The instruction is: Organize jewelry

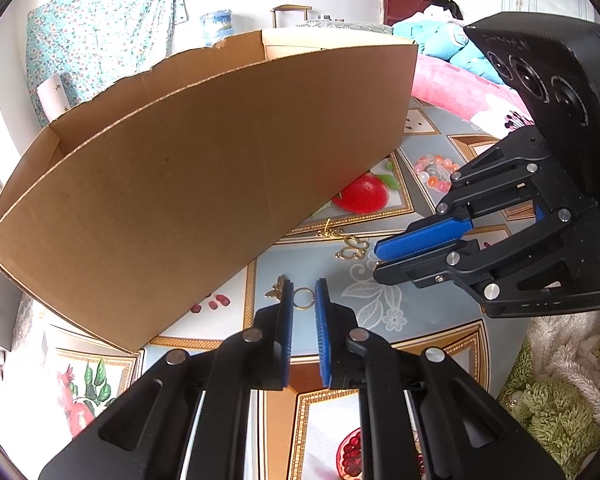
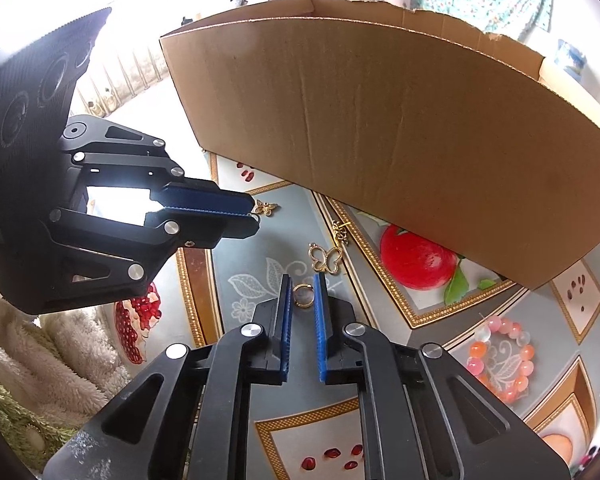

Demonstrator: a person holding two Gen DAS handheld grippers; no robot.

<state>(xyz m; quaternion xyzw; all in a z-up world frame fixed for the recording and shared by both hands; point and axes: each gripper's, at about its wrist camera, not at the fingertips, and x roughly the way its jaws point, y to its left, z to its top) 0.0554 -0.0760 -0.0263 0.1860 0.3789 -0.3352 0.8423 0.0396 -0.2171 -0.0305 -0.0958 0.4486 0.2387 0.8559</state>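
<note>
left gripper: my jaws a slit apart, empty | right gripper: same | ring on bench just past my right jaw tips, contact unclear | butterfly beyond | box behind, inside hidden

Both the left gripper and the right gripper are matte black linkage frames with slotted arms, round silver pivot screws and ribbed blue pads, each topped by a black housing with round lens-like recesses.
</note>
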